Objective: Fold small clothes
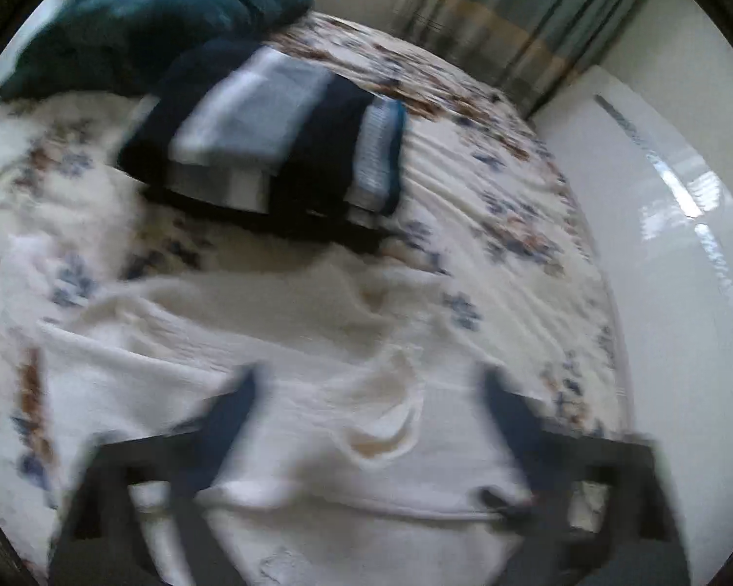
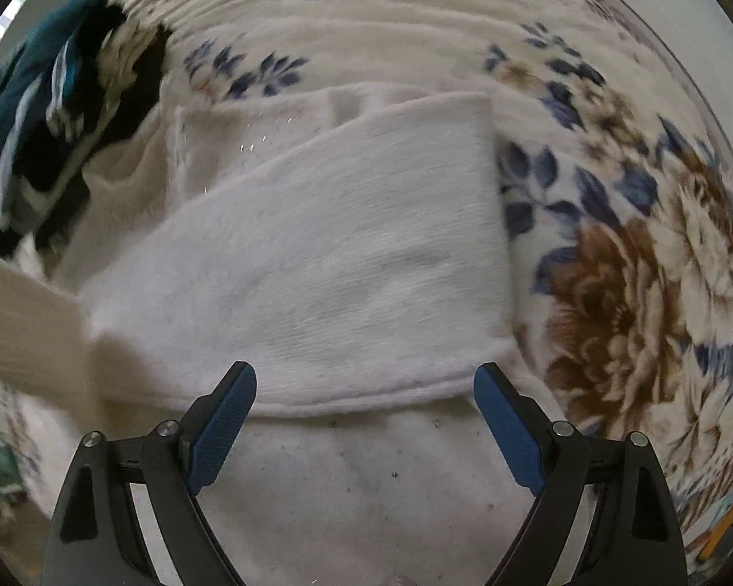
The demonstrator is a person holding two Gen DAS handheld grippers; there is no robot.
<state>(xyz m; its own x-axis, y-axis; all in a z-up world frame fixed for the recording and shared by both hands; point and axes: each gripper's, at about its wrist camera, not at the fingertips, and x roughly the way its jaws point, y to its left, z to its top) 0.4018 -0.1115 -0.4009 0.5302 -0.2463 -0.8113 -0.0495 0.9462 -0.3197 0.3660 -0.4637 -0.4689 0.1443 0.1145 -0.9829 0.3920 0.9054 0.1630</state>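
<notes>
A white knitted garment (image 1: 288, 371) lies spread on the floral bedspread (image 1: 488, 185), its neckline crumpled near the middle. My left gripper (image 1: 369, 386) hangs above it, jaws wide apart with nothing between them; this view is blurred by motion. In the right wrist view the same white garment (image 2: 327, 263) shows a flap folded over, its hem running just beyond the fingertips. My right gripper (image 2: 366, 386) stands open over that hem, its blue pads (image 2: 225, 420) clear of the cloth. A white sleeve (image 2: 19, 322) crosses the left side of this view.
A stack of folded dark and striped clothes (image 1: 269, 141) lies further up the bed, with a teal garment (image 1: 161, 14) behind it. A striped curtain (image 1: 513, 14) and a white wall (image 1: 669, 293) border the bed's right side. The dark clothes (image 2: 39, 136) appear at the left.
</notes>
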